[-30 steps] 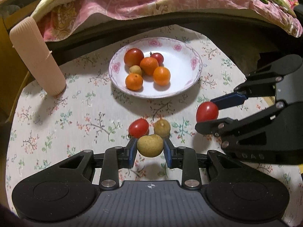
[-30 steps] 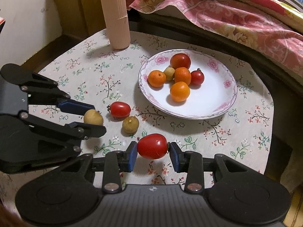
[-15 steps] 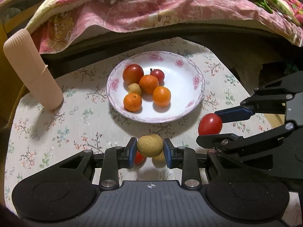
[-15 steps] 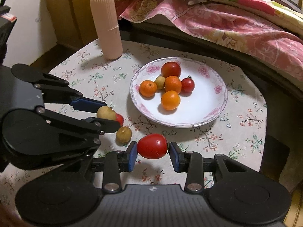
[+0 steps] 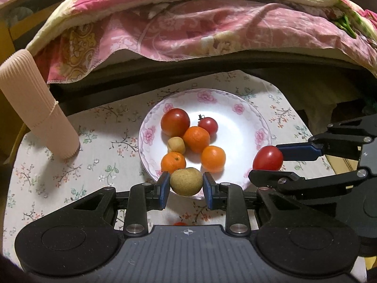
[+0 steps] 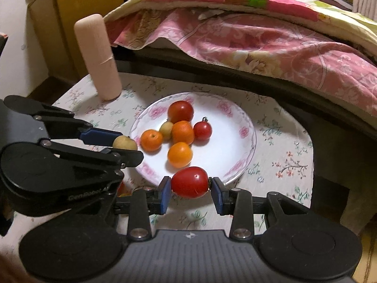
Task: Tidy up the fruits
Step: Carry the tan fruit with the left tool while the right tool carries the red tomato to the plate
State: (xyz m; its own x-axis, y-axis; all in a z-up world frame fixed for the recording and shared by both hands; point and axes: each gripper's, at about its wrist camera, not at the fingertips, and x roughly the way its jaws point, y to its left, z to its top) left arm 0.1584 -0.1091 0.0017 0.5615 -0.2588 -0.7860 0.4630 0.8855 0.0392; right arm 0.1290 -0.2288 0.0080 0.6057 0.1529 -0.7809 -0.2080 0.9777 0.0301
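The left gripper (image 5: 186,187) is clamped on a tan round fruit (image 5: 186,181), held over the near rim of the floral plate (image 5: 247,120). To its right, the right gripper (image 6: 190,189) pinches a red tomato (image 6: 190,182) at the same rim. Six fruits lie on the plate just ahead of both. A ribbed pink cylinder (image 5: 35,108) stands far left.

Glossy white glazed plate (image 5: 245,127) on matt printed tablecloth (image 5: 106,146). At ten o'clock, ribbed matt pink cylinder (image 5: 35,103). Smooth shiny tomato (image 6: 189,182).

Bedroom: quilted bed (image 5: 212,23) beside floral-clothed table (image 5: 106,146)
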